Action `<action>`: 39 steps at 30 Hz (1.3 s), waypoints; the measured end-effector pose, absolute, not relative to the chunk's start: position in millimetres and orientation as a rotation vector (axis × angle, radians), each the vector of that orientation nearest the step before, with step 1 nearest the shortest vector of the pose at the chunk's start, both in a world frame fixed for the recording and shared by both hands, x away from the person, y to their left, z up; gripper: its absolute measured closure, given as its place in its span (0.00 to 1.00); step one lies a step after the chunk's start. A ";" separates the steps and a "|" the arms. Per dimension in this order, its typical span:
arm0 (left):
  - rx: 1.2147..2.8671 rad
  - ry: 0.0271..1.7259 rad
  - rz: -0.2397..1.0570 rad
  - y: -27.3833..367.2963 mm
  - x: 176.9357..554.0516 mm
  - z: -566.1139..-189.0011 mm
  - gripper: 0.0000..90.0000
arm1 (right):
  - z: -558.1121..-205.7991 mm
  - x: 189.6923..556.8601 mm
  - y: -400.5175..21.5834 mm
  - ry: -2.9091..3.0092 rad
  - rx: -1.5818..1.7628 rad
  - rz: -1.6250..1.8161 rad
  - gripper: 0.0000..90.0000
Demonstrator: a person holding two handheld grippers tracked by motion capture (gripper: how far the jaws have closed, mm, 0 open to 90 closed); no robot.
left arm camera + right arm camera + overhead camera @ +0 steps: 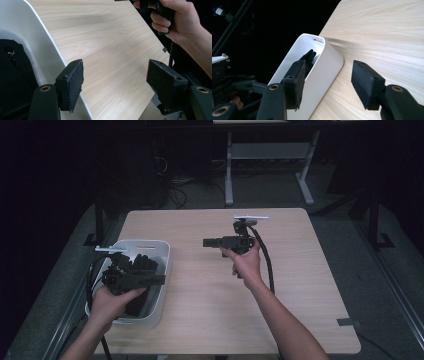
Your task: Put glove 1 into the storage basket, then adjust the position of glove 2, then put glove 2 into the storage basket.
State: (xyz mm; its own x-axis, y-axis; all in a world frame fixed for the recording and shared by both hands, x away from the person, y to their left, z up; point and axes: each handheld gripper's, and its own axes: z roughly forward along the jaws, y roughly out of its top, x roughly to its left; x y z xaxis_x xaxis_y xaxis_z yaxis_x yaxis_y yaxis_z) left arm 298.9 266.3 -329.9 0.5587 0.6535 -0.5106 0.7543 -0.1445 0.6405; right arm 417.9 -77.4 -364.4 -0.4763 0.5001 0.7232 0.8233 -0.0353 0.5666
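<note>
High view — left claw (159, 279) over bin (162, 251).

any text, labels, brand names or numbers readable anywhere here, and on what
None can be read.
White bin: plain walls, no label or mark.
Wooden table: bare wood grain, no print.
Left gripper and right gripper: black jaws and pads, no lettering visible.
Dark items in the bin: too dark to tell.

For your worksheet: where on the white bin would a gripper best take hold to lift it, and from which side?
Probably the white bin's thin rim beside the handle slot at its far end, coming from above: one jaw inside the wall, one outside. The black contents crowd the middle.
</note>
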 end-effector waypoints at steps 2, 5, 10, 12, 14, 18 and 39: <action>1.860 1.148 -0.134 264.9 299.7 -330.0 0.33 | -364.6 417.7 -83.2 -1.939 -1.416 -1.514 0.49; 1.866 1.143 -0.138 262.4 300.3 -330.3 0.33 | -365.9 418.0 -88.1 -1.935 -1.420 -1.520 0.49; 1.870 1.137 -0.138 258.8 300.8 -330.2 0.33 | -366.0 417.6 -93.5 -1.933 -1.429 -1.519 0.48; 1.874 1.136 -0.139 257.3 300.6 -329.9 0.33 | -365.8 417.0 -97.1 -1.933 -1.438 -1.514 0.48; 1.876 1.129 -0.142 255.7 301.4 -329.3 0.33 | -365.4 415.5 -101.6 -1.929 -1.445 -1.520 0.48; 1.880 1.119 -0.143 251.9 302.4 -329.4 0.32 | -366.2 414.5 -108.7 -1.910 -1.464 -1.520 0.48; 1.908 1.084 -0.179 225.7 307.4 -335.9 0.32 | -379.2 407.4 -139.6 -1.871 -1.526 -1.523 0.48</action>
State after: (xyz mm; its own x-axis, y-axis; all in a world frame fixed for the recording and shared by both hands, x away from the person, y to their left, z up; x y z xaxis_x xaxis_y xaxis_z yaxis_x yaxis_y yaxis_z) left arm 307.4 225.7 -335.9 0.6037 0.6128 -0.5099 0.7442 -0.2040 0.6360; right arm 407.4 -139.6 -379.2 -0.3994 0.5355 0.7442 0.8374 -0.1173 0.5338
